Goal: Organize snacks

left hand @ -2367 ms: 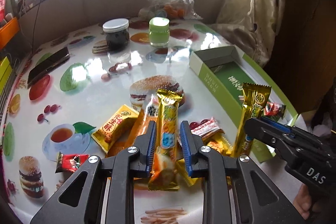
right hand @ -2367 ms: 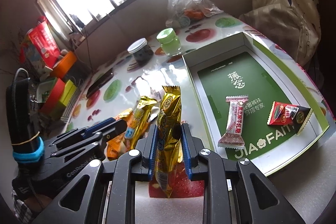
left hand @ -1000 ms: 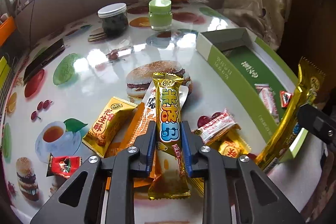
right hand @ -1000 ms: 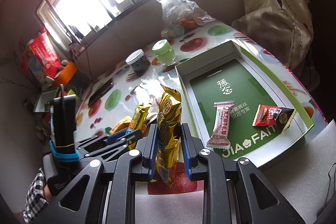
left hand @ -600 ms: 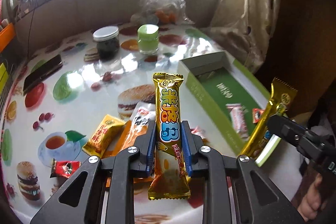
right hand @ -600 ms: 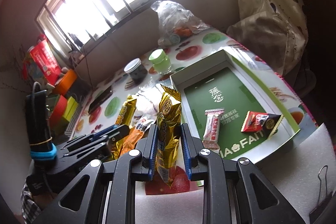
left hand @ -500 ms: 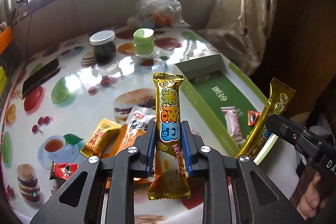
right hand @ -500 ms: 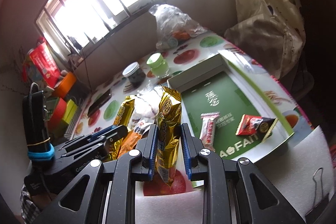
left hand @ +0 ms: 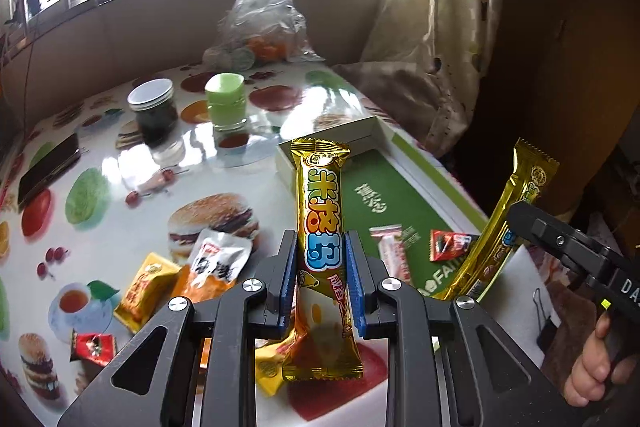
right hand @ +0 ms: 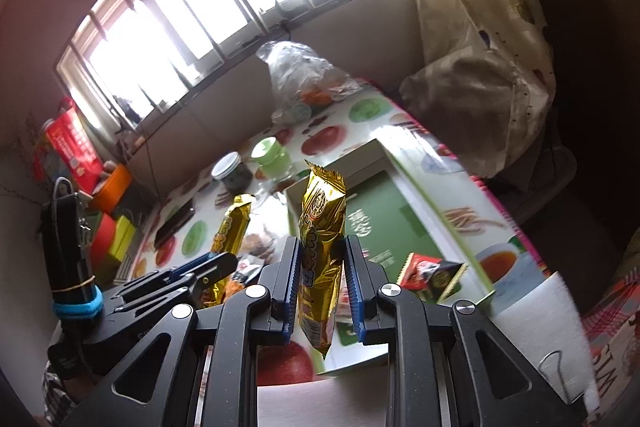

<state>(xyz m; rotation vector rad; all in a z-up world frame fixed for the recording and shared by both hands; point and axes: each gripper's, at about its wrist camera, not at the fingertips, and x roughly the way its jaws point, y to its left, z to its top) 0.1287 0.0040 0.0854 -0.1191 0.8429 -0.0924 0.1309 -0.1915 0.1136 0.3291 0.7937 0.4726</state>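
Two hand-held grippers are each carrying a gold snack bar above a fruit-print table (left hand: 120, 211). The left gripper (left hand: 322, 267) is clamping its blue pads on a gold bar with blue lettering (left hand: 322, 211), the wrapper standing upright between the jaws. The right gripper (right hand: 322, 273) is likewise pinching a second gold bar (right hand: 320, 227), held upright and clear of the table. Ahead and to the right of the left gripper, a green-lined box (left hand: 384, 203) is already holding a pink-and-white candy (left hand: 394, 255) and a red packet (left hand: 450, 245). Loose snacks (left hand: 180, 279) are lying below and to its left.
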